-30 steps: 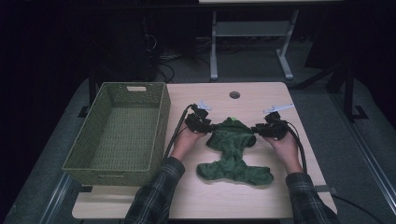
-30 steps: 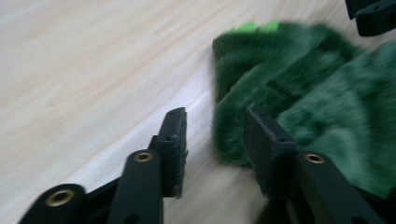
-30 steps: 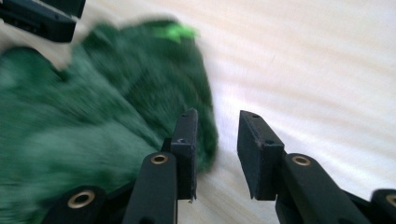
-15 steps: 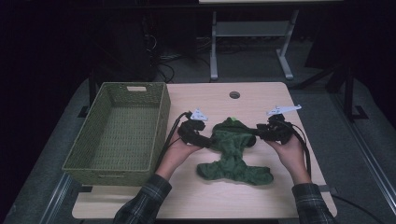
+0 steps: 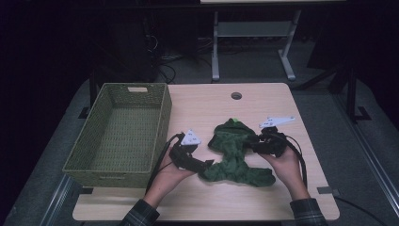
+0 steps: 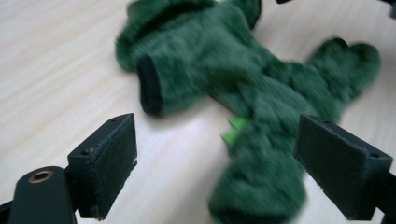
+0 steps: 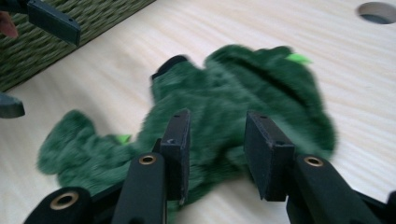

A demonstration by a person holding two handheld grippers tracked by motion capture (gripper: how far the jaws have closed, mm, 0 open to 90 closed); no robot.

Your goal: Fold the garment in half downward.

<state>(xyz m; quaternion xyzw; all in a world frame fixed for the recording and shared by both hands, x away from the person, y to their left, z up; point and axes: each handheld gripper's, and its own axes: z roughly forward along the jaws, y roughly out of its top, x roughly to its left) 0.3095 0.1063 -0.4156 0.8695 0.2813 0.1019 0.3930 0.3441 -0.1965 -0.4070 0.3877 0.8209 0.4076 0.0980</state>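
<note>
- Green garment (image 5: 236, 155): fuzzy, dark, crumpled flat on the table (image 5: 207, 106); lies between the two grippers, likely laid out for folding or for packing.
- Left gripper (image 5: 203, 165): jaws have just been opening and now stand spread wide, nothing pinched. The garment lies just ahead of them on the wood, apparently let go.
- Right gripper (image 7: 217, 154): jaws part-way apart, straddling the garment's near edge; whether the pads press the fabric I cannot tell.
- Basket (image 5: 120, 136): woven, olive, beyond the left gripper's outer side; a likely destination for the garment.
</note>
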